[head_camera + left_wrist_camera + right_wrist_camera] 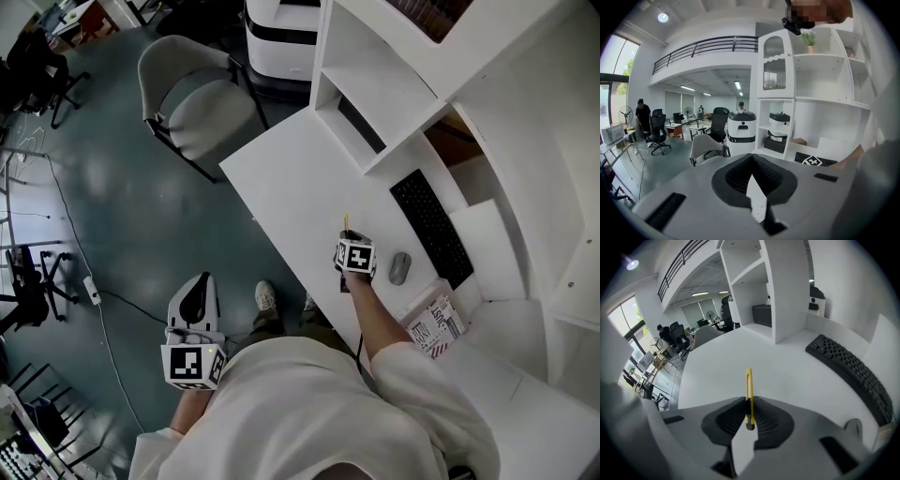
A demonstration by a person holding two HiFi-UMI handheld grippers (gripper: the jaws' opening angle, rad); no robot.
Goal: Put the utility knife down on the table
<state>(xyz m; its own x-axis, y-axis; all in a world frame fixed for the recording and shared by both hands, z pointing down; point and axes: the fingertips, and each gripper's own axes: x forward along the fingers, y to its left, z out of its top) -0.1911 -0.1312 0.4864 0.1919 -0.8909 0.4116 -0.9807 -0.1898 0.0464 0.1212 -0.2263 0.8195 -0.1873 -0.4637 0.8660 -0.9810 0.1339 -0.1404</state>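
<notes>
A slim yellow utility knife (748, 394) stands on edge between the jaws of my right gripper (749, 405), which is shut on it; the knife points out over the white table (787, 376). From the head view only the knife's yellow tip (346, 223) shows above the right gripper (353, 246), which hovers over the table (291, 178) near its front edge. My left gripper (195, 314) hangs off the table over the floor, at the person's left side. Its jaws (752, 176) are shut with nothing between them.
A black keyboard (431, 225) and a grey mouse (399, 267) lie right of the right gripper. A printed box (436, 326) sits nearer the person. White shelves (394, 75) rise at the table's back. A grey chair (192, 103) stands on the floor at the left.
</notes>
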